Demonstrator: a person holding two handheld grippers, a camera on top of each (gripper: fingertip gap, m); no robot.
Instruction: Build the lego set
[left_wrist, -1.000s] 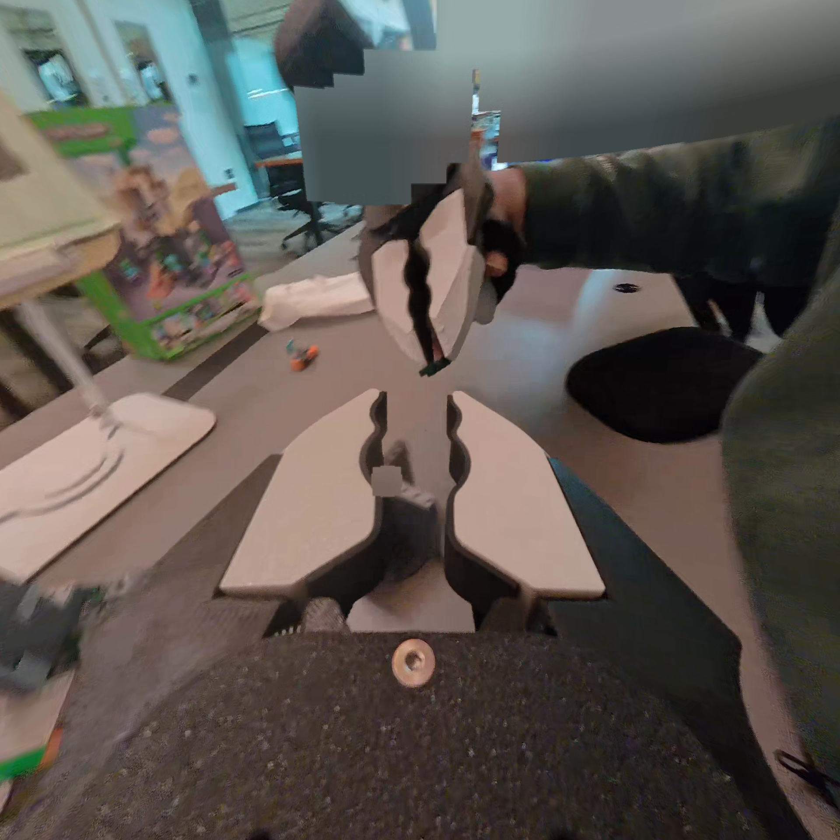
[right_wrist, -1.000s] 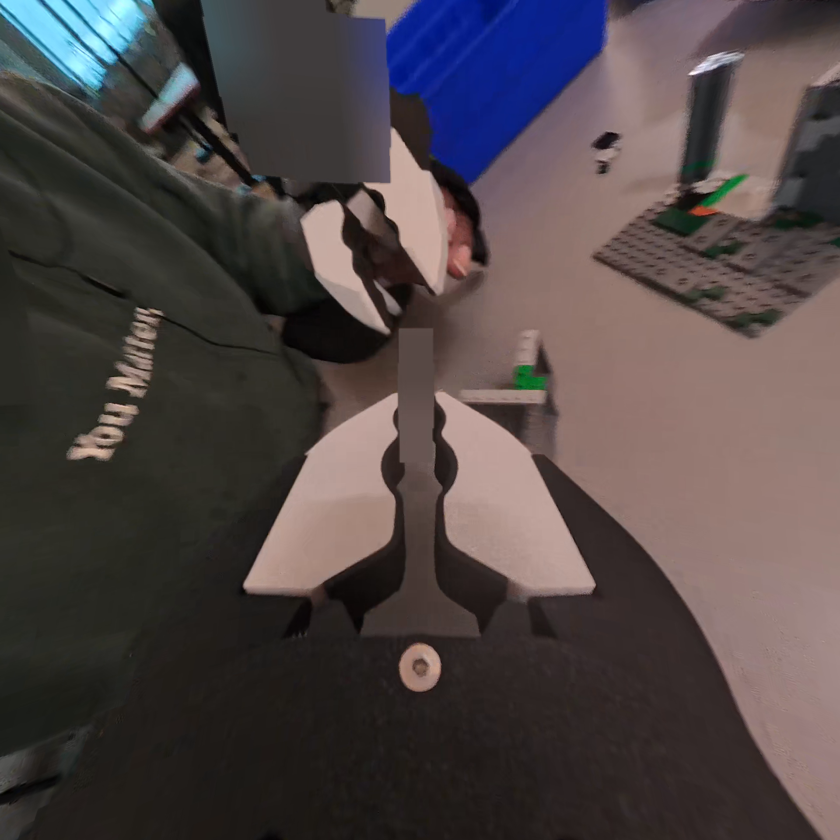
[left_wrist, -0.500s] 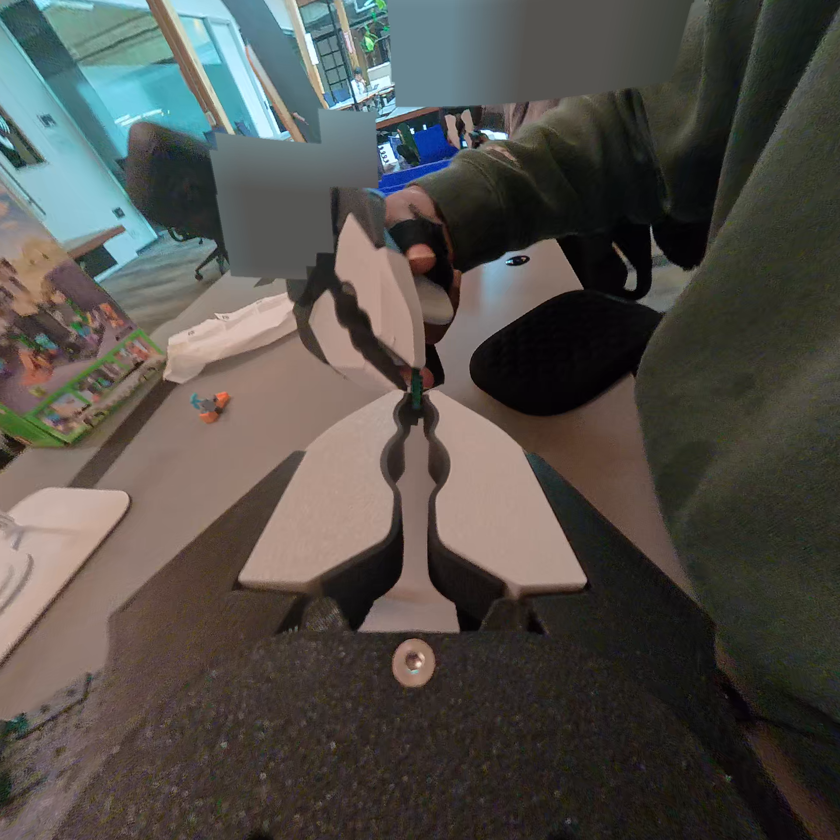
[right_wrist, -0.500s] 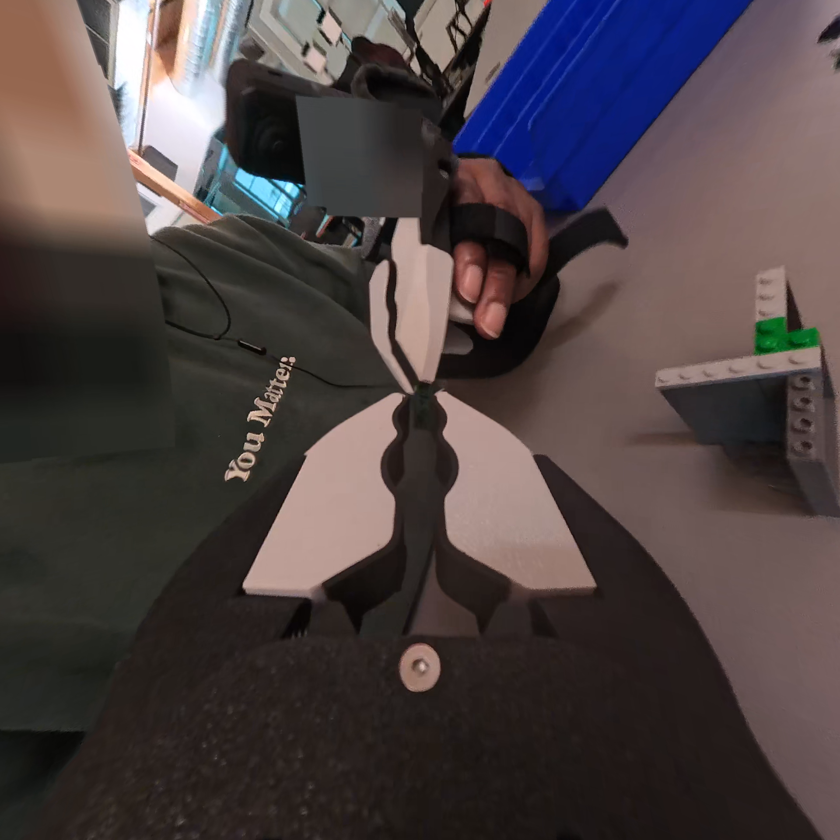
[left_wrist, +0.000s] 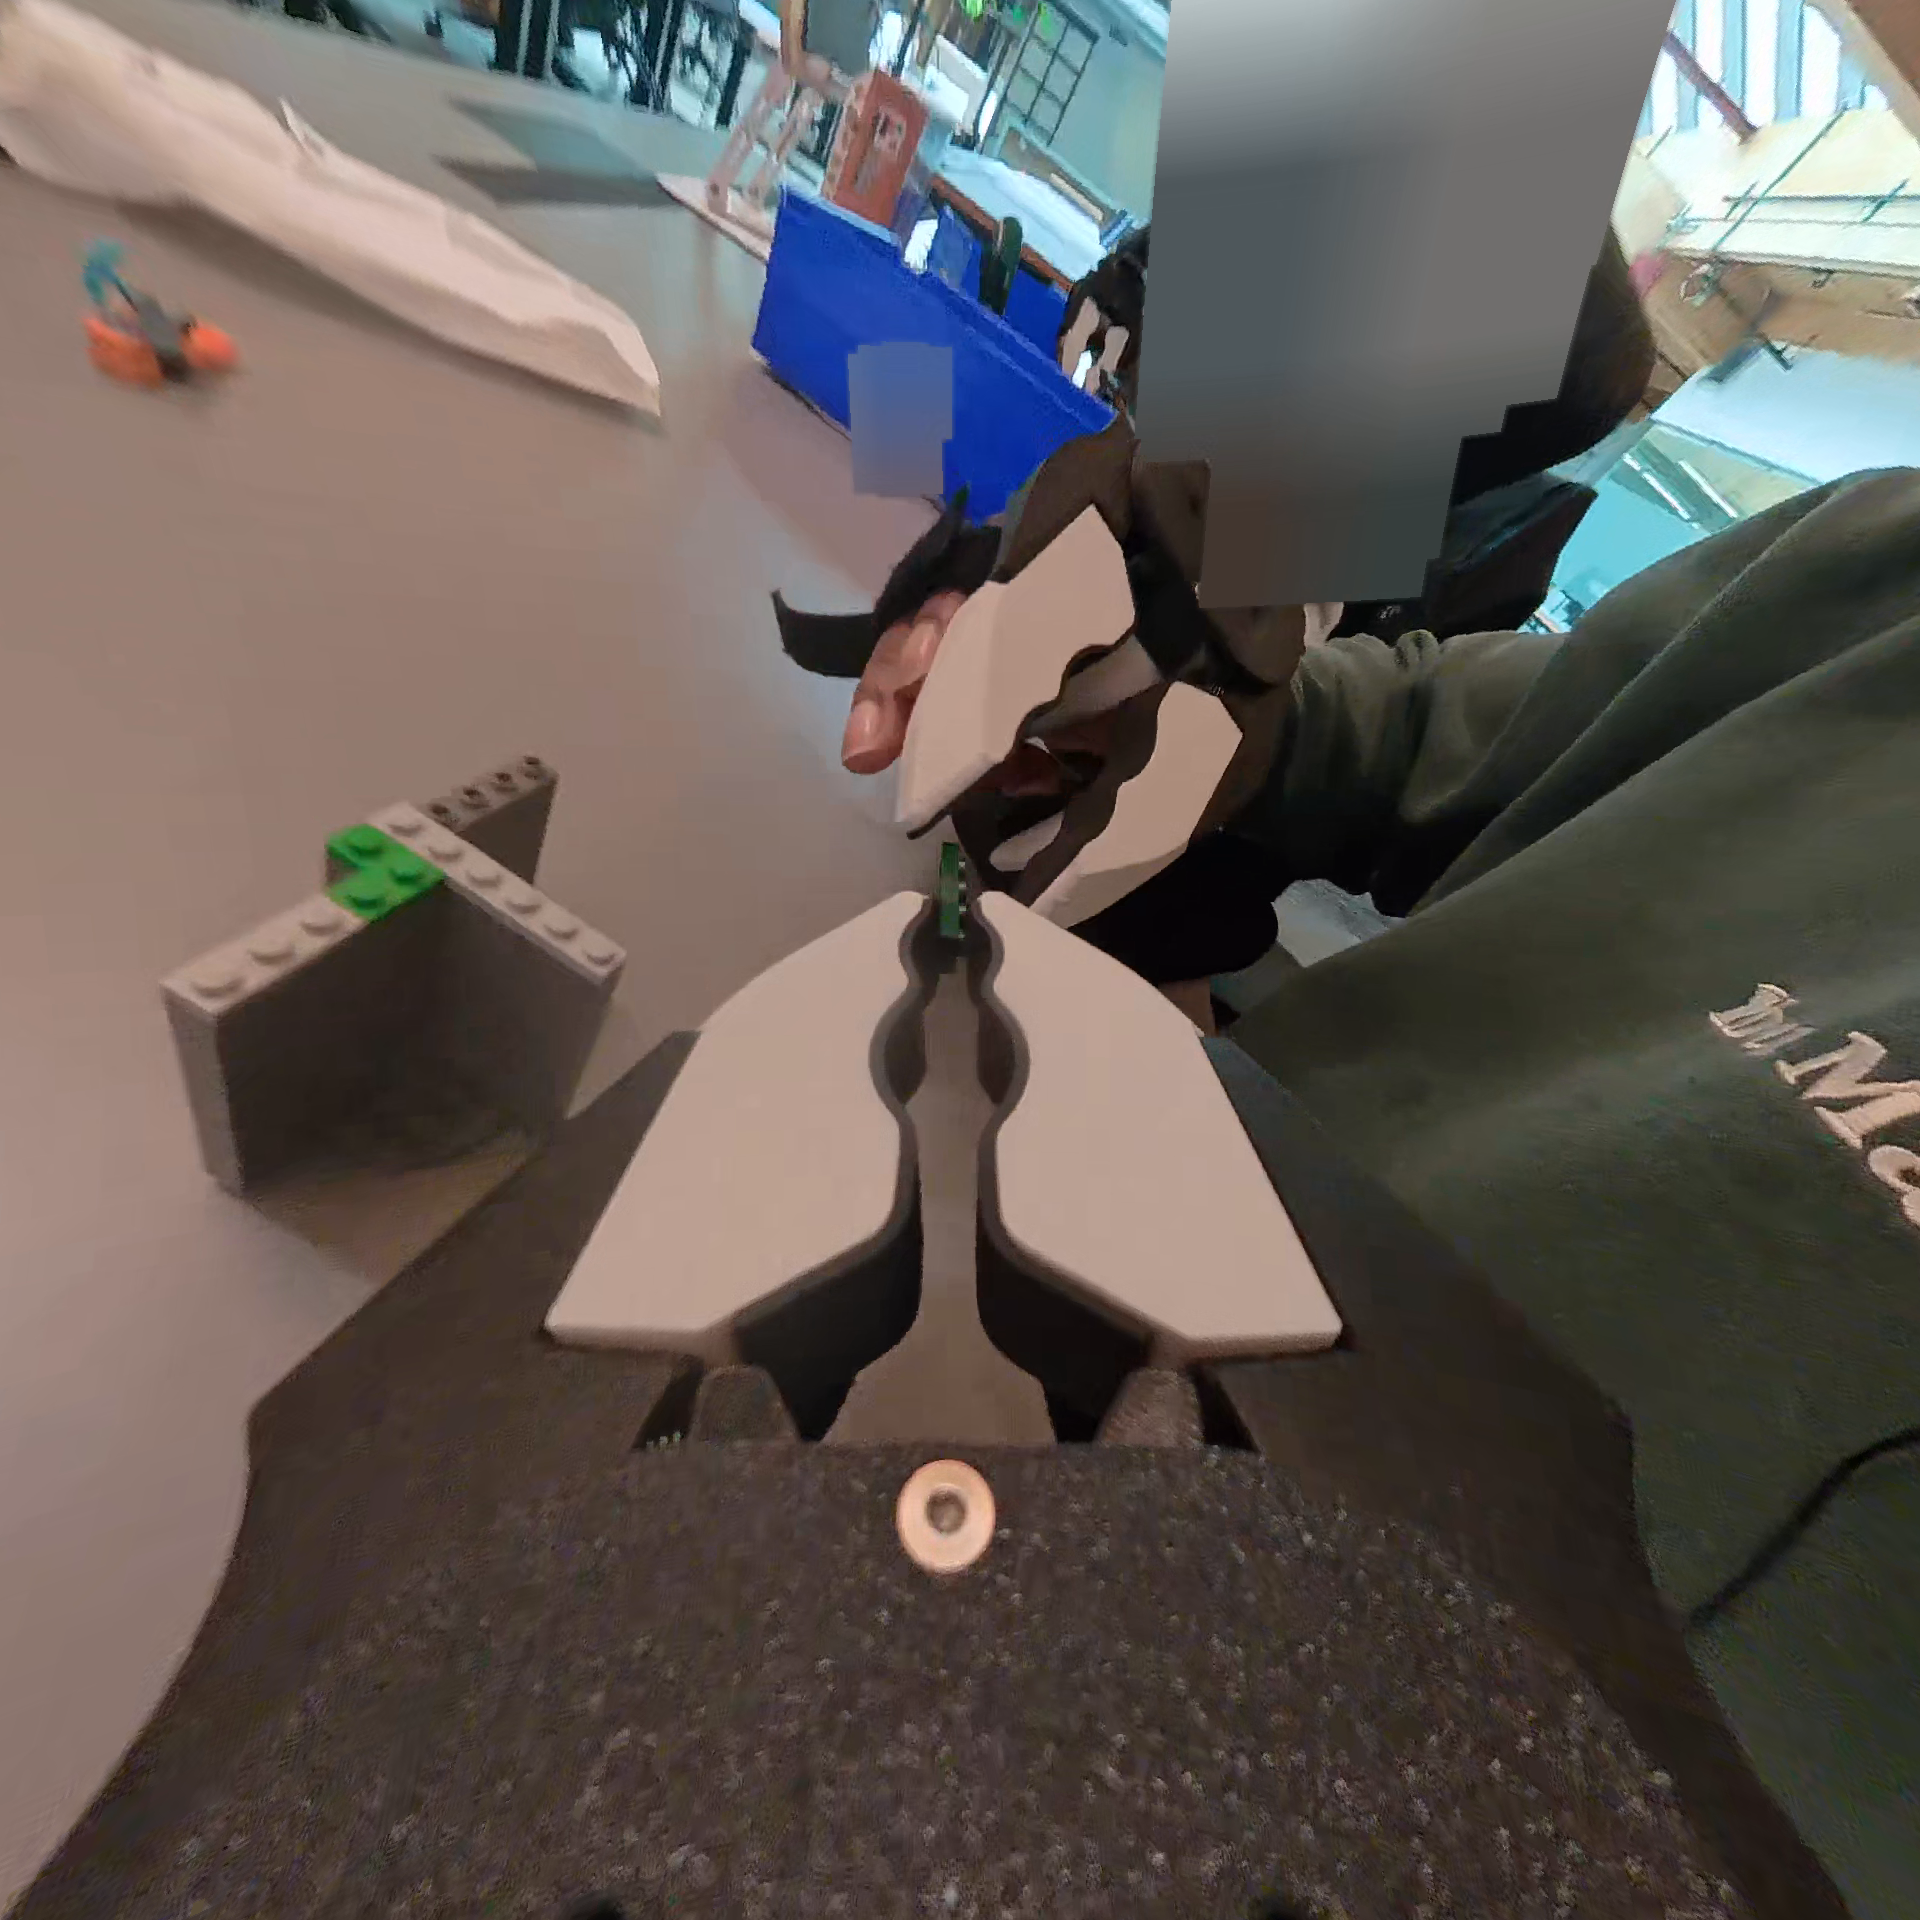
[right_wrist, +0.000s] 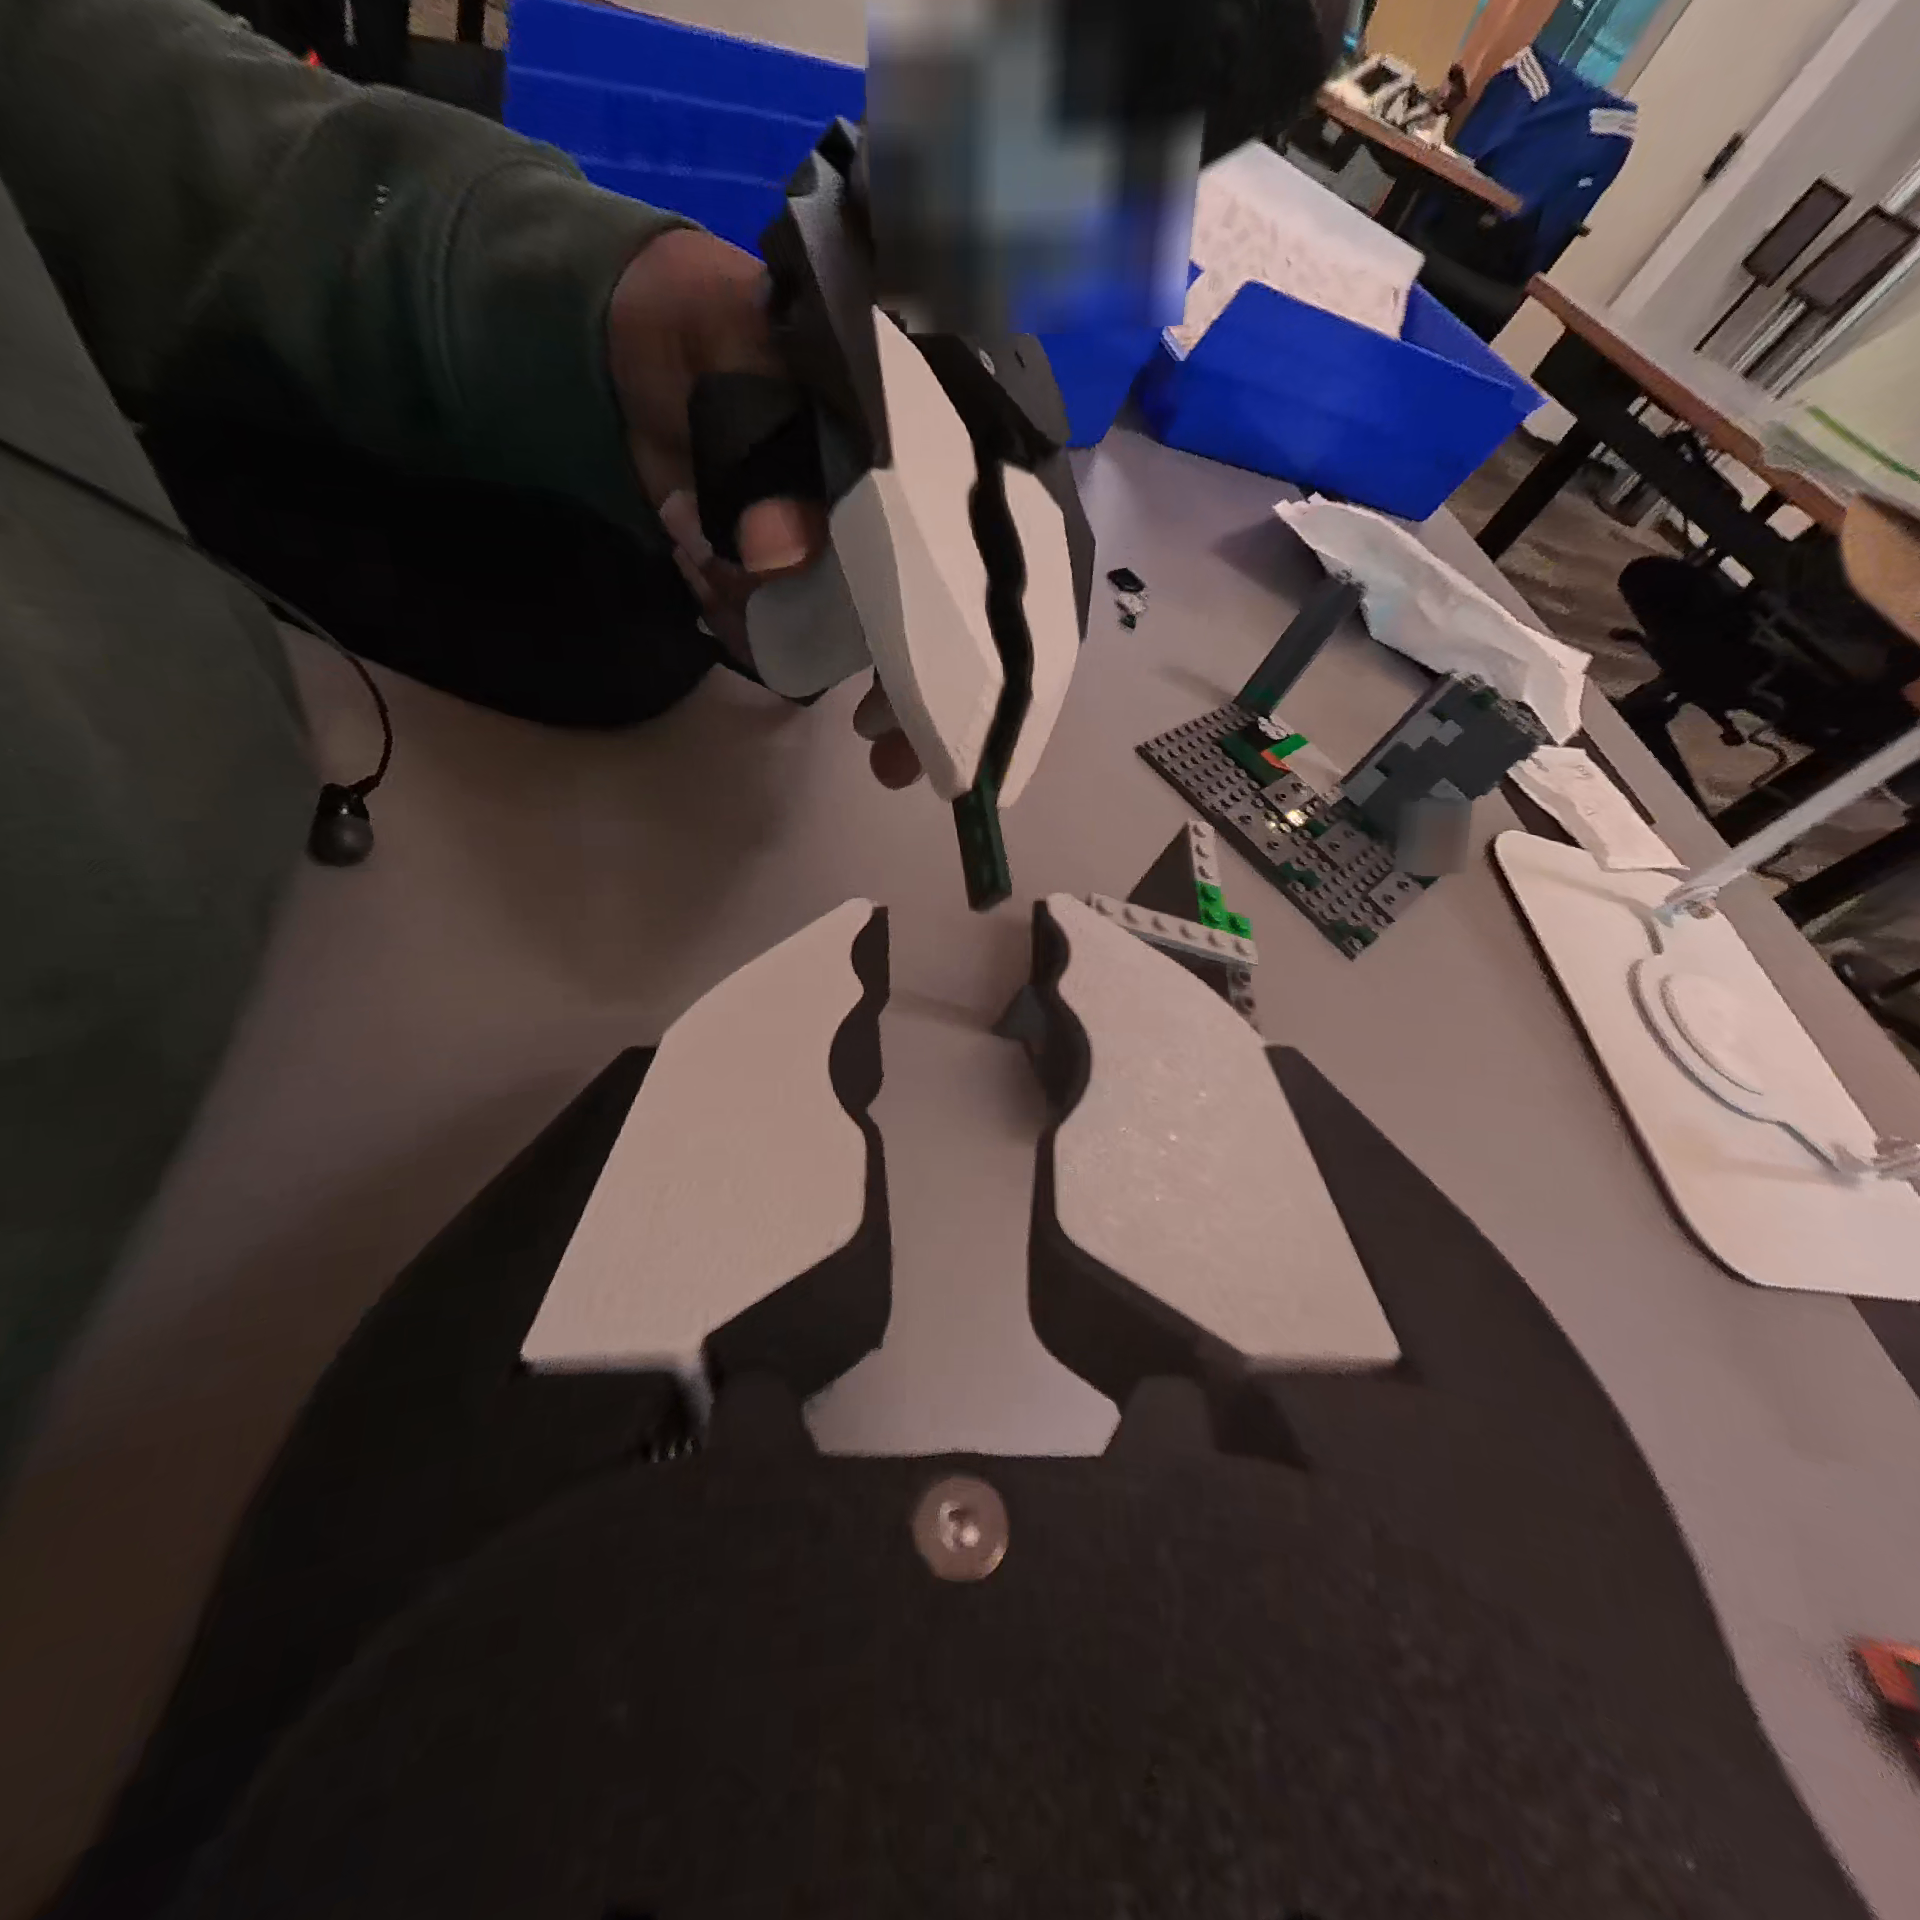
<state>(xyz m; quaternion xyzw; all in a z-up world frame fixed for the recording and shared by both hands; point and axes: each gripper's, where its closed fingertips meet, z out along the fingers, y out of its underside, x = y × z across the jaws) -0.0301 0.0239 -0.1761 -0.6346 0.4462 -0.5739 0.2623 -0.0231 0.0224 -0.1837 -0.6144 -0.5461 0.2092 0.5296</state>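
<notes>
The left tongs (left_wrist: 951, 914) are pressed together on a small dark green plate (left_wrist: 950, 891), which stands on edge at their very tips, held up in the air above the grey worktop (left_wrist: 364, 582). Facing them, just beyond the plate, the right tongs (right_wrist: 961, 914) are spread apart and pinch nothing; the plate's free end hangs right at their open mouth without touching either side. That plate (right_wrist: 981, 847) looks thin, stiff and very light, with slick plastic faces, so I would judge it could easily swivel or pop out of a tip pinch; taking it across its flat faces, close to the middle, seems the safer hold. A little farther off, to one side on the worktop, stands a grey corner wall (left_wrist: 405, 997) of two tall panels joined by a bright green corner piece (left_wrist: 379, 871), close enough that a low swing could knock it. Beyond it in the right wrist view lies a dark baseplate with a grey build (right_wrist: 1351, 810), and next to that a white lamp base (right_wrist: 1714, 1122). Farther back lie crumpled white paper bags (right_wrist: 1455, 613), a small orange piece (left_wrist: 151, 338) and blue bins (right_wrist: 1320, 405).
</notes>
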